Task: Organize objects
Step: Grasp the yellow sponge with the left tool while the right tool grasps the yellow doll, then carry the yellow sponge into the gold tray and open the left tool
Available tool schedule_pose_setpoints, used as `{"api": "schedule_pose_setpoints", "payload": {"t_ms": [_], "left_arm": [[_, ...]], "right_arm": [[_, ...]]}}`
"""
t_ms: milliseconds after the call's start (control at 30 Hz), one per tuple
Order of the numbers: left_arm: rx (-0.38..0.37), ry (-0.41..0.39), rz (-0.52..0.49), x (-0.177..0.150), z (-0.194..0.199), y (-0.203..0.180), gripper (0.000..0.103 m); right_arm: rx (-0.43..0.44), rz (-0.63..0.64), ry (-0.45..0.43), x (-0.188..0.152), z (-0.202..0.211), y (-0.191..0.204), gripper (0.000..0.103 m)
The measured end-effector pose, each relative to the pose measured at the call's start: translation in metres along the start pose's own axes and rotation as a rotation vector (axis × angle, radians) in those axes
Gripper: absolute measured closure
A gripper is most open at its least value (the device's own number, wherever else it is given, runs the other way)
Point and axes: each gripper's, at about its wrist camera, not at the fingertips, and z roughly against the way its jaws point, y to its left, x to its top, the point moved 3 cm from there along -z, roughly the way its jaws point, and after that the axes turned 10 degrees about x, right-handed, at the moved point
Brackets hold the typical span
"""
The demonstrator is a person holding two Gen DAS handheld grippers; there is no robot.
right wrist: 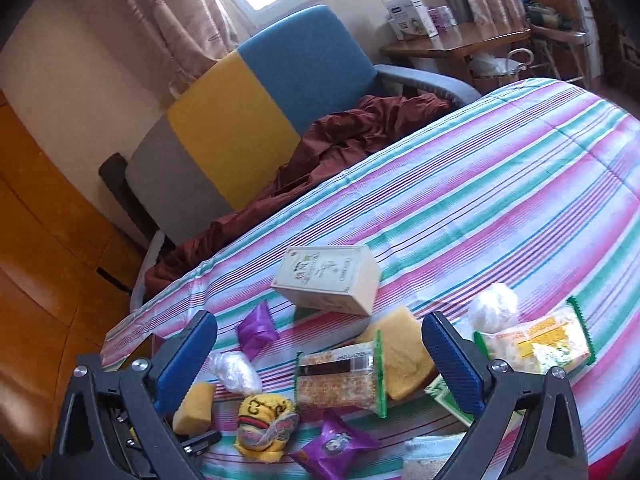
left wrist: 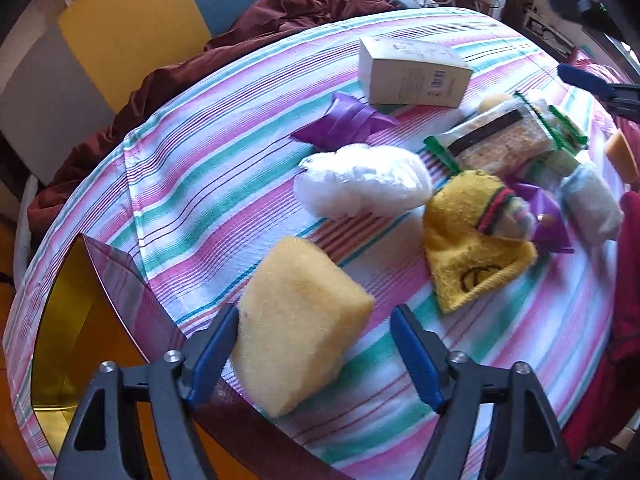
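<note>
Left tongs (left wrist: 312,360) stood open around a sponge (left wrist: 300,320) at lower centre, not gripping; right tongs (right wrist: 320,364) hung open, empty. Box (left wrist: 412,72), packets and cloth lay scattered on the surface (left wrist: 224,160); sorting looked barely begun.

Both wrist views look down, close—sharing the striped tablecloth (left wrist: 208,168).

Left gripper (left wrist: 312,356) and right gripper (right wrist: 320,364): black triangulated arms, silver pivot screws, blue textured pads on the jaws.
</note>
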Motion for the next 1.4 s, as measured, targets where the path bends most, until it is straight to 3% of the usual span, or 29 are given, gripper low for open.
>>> {"api": "schedule_pose_setpoints", "payload": {"t_ms": [33,67,133,300,400,633,700,767,867,1000,1233,1400], "left_arm": [[0.03,-0.001,0.003,-0.001,-0.002,0.001,0.046],[0.061,-0.006,0.007,-0.001,-0.002,0.002,0.051],[0.053,-0.025,0.042,-0.002,0.0,0.008,0.056],[0.021,-0.105,0.127,-0.008,0.021,0.016,0.06],[-0.016,-0.161,0.193,-0.015,0.039,0.018,0.06],[-0.126,-0.222,0.325,-0.04,0.072,0.013,0.06],[-0.148,-0.232,0.354,-0.049,0.078,0.015,0.06],[-0.165,-0.242,0.381,-0.057,0.083,0.018,0.06],[-0.178,-0.259,0.437,-0.078,0.096,0.029,0.06],[-0.162,-0.273,0.546,-0.112,0.111,0.061,0.06],[-0.023,-0.204,0.739,-0.179,0.099,0.136,0.06],[0.069,-0.147,0.778,-0.191,0.07,0.189,0.06]], "right_arm": [[0.012,0.02,0.011,-0.001,-0.002,0.005,0.0],[0.02,0.05,0.026,-0.003,-0.006,0.011,0.0],[0.032,0.105,0.069,-0.01,-0.014,0.022,0.0],[0.068,0.243,0.238,-0.039,-0.043,0.048,0.0],[0.075,0.314,0.33,-0.058,-0.057,0.058,0.01],[-0.003,0.4,0.478,-0.085,-0.087,0.059,0.02],[-0.031,0.427,0.516,-0.093,-0.096,0.058,0.027],[-0.072,0.467,0.548,-0.1,-0.104,0.056,0.053],[-0.083,0.519,0.535,-0.103,-0.106,0.057,0.061],[-0.092,0.531,0.538,-0.103,-0.107,0.054,0.061],[-0.115,0.561,0.532,-0.107,-0.105,0.059,0.06],[-0.126,0.579,0.522,-0.111,-0.106,0.062,0.059]]}}
